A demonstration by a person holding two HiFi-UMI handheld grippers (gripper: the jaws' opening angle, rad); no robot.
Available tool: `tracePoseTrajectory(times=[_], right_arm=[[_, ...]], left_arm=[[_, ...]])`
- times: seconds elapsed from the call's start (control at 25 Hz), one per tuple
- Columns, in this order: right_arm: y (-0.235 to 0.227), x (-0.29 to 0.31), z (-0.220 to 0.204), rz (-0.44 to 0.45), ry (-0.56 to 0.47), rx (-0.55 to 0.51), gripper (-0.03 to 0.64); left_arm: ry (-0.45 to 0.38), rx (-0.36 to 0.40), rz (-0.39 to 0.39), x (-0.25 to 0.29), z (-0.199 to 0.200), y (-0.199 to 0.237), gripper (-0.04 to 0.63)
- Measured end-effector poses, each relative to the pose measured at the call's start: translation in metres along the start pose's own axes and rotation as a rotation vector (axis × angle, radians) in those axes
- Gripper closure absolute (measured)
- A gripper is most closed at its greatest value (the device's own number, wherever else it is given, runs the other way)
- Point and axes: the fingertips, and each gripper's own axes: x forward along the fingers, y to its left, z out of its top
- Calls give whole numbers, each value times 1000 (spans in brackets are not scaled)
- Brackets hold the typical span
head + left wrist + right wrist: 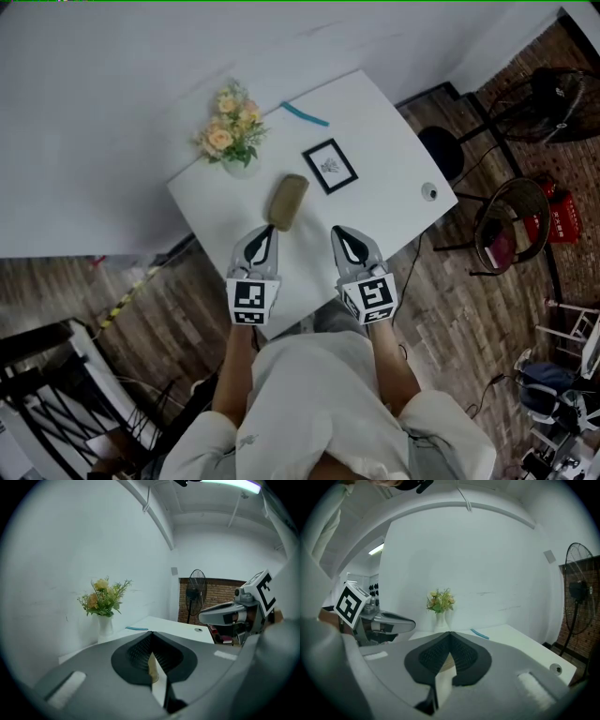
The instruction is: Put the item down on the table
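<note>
A tan oblong item lies flat on the white table, near its front edge. My left gripper is shut with nothing in it, its tip just short of the item's near end; whether they touch I cannot tell. My right gripper is also shut and empty, a little to the right of the item. In the left gripper view the jaws meet, and a sliver of the tan item shows below them. The right gripper view likewise has closed jaws.
At the table's back left stands a vase of yellow flowers. A teal pen, a black picture frame and a small round object lie further right. A round chair and a fan stand on the floor at right.
</note>
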Motion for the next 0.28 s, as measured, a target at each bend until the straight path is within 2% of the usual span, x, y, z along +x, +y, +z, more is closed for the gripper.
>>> tracePoseTrajectory(times=[0.28], right_arm=[[6,1,5,6,-1,-12,614]], left_arm=[[-17,0,0,-5,5,1,577]])
